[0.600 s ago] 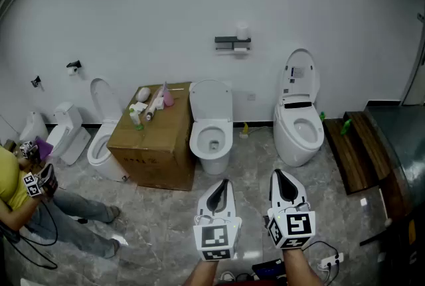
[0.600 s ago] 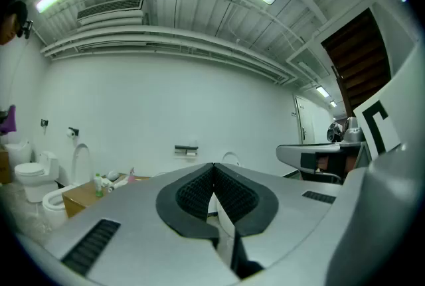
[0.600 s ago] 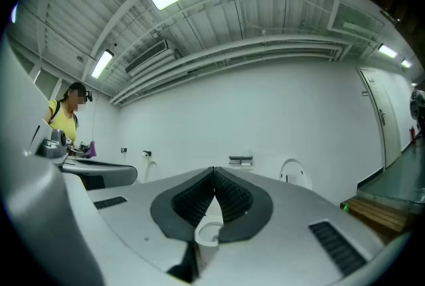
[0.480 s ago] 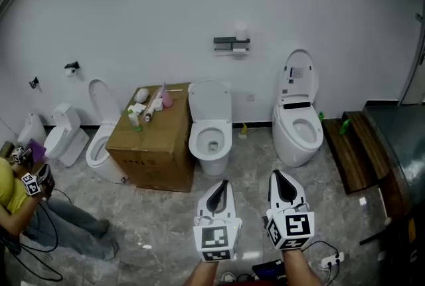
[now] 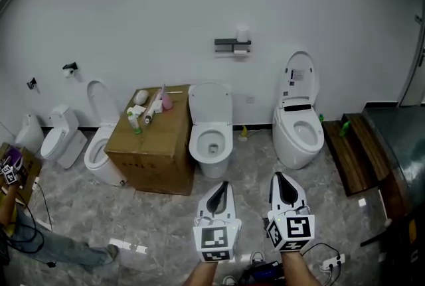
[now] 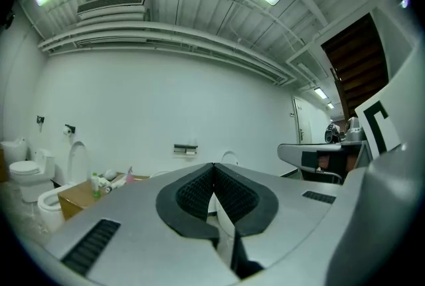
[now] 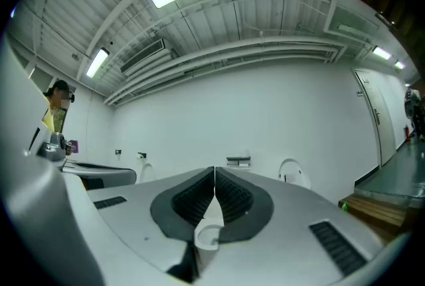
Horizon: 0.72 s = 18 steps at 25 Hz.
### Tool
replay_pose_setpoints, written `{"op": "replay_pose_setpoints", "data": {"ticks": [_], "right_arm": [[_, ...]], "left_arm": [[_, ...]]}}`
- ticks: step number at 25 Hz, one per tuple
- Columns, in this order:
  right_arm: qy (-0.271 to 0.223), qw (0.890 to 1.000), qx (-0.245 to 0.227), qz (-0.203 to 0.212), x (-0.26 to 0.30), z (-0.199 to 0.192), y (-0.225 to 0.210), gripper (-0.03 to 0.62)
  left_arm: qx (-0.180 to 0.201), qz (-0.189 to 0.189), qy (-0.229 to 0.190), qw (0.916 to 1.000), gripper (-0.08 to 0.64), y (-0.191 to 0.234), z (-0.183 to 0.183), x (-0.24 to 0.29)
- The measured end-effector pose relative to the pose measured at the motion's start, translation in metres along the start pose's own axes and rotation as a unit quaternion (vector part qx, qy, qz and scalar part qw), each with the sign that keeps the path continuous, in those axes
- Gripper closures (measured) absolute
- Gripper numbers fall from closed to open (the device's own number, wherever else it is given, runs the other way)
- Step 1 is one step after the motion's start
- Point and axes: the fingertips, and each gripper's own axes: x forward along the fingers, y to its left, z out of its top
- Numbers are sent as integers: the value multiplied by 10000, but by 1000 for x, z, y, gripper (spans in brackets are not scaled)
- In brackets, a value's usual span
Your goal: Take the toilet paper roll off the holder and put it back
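The dark toilet paper holder [image 5: 232, 44] hangs on the far white wall, above and between two toilets. A white roll [image 5: 242, 33] stands on its top right end. Something white also shows under its shelf. Both grippers are held low and near me, far from the wall. My left gripper [image 5: 222, 184] is shut with nothing between its pads, and so is my right gripper [image 5: 277, 176] beside it. The left gripper view shows the holder [image 6: 185, 148] small above the shut left gripper [image 6: 213, 164]. The right gripper view shows the holder [image 7: 238, 161] just right of the shut right gripper [image 7: 214, 169].
A cardboard box [image 5: 156, 148] with bottles on top stands left of the middle toilet [image 5: 211, 132]. Another toilet [image 5: 299, 125] stands at the right and two more [image 5: 99, 145] at the left. A wooden bench [image 5: 355, 148] runs along the right. A person [image 5: 16, 238] sits at the far left. Cables [image 5: 265, 271] lie by my feet.
The person at the left has shifted further left, mostly out of the picture. Both grippers stay where they were, still shut.
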Motion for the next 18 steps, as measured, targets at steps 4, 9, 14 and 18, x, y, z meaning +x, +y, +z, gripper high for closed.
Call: {"op": "replay_pose_setpoints", "data": {"ticks": [4, 9, 14, 18], "right_arm": [[-40, 10000, 24, 21, 25, -3, -10, 574], [-40, 9999, 85, 52, 70, -14, -43, 574], [-40, 9999, 79, 114, 121, -17, -82, 574], [-59, 9998, 80, 171, 163, -11, -117, 574]], "left_arm": [[14, 34, -26, 10000, 548, 6, 0, 26], [38, 188, -51, 9998, 548, 9, -5, 79], [40, 289, -59, 9996, 548, 5, -6, 141], [66, 370, -90, 9993, 548, 0, 1, 193]]}}
